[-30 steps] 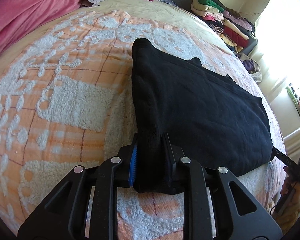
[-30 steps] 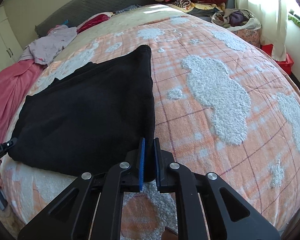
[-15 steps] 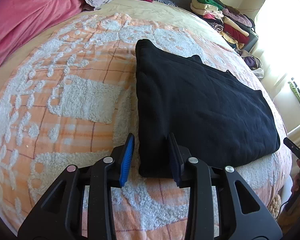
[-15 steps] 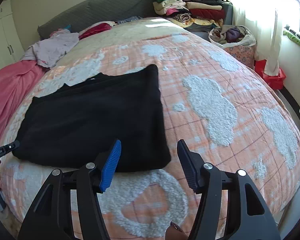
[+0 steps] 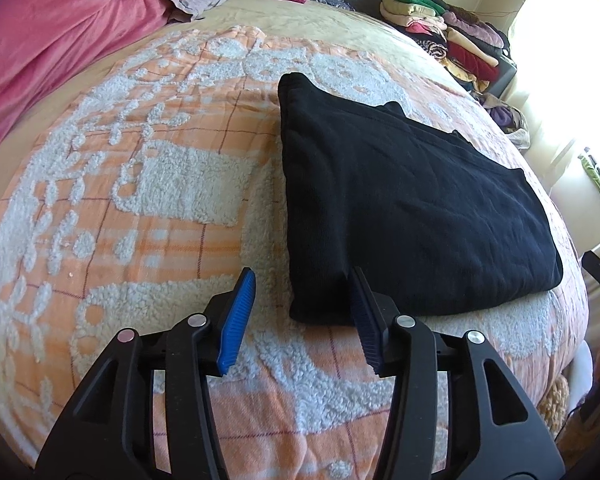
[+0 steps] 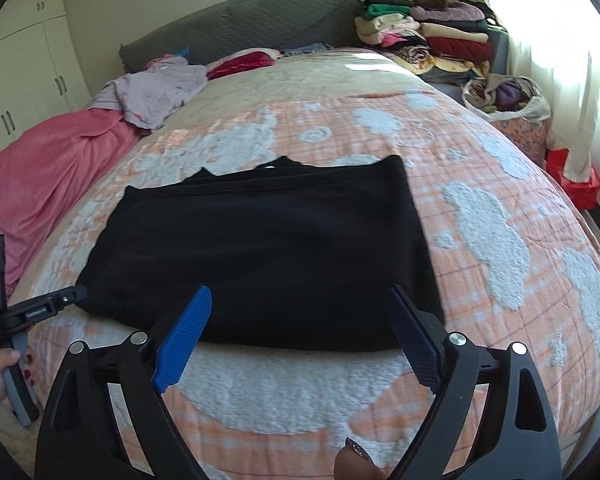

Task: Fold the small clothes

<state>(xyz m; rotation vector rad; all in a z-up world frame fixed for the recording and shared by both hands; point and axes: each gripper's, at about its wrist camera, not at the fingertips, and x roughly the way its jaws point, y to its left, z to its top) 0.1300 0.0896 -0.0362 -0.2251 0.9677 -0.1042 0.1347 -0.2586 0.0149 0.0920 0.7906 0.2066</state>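
Both grippers stand spread, having just opened, gripping nothing. We find the black garment (image 6: pixel 268 256) folded flat on the bedspread (image 6: pixel 500 208), left gripper (image 5: pixel 302 316) at its corner, right gripper (image 6: pixel 300 332) at its near edge.

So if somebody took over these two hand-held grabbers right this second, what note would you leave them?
Left gripper: jaws have just been opening, pads off the cloth, near corner of the black garment between them.
Right gripper: jaws have just opened wide, holding nothing.
The black garment lies folded flat on the orange blanket.
Done: this fold, released.
Left: probably another fold, then the lilac clothes by the headboard.
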